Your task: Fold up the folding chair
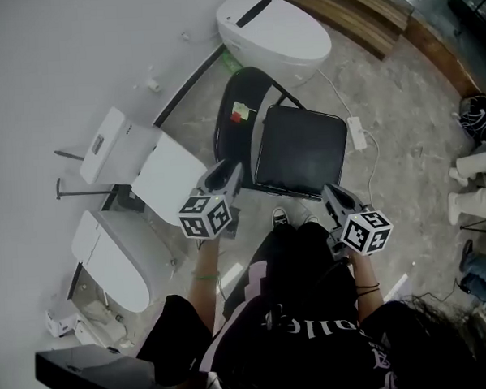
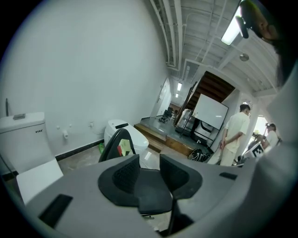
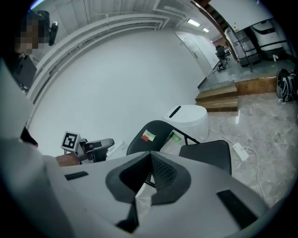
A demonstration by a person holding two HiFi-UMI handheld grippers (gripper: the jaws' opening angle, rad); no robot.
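The black folding chair stands unfolded on the marble floor in front of me, its seat flat and its rounded backrest carrying a small red and green sticker. My left gripper hovers just off the seat's front left corner, jaws open with nothing between them. My right gripper is near the seat's front right corner, shut and empty. Neither touches the chair. The right gripper view shows the seat, the backrest and the left gripper.
A white toilet stands behind the chair. Two more toilets line the wall at left. A power strip with its cable lies right of the seat. Wooden steps are beyond. Someone's legs are at right.
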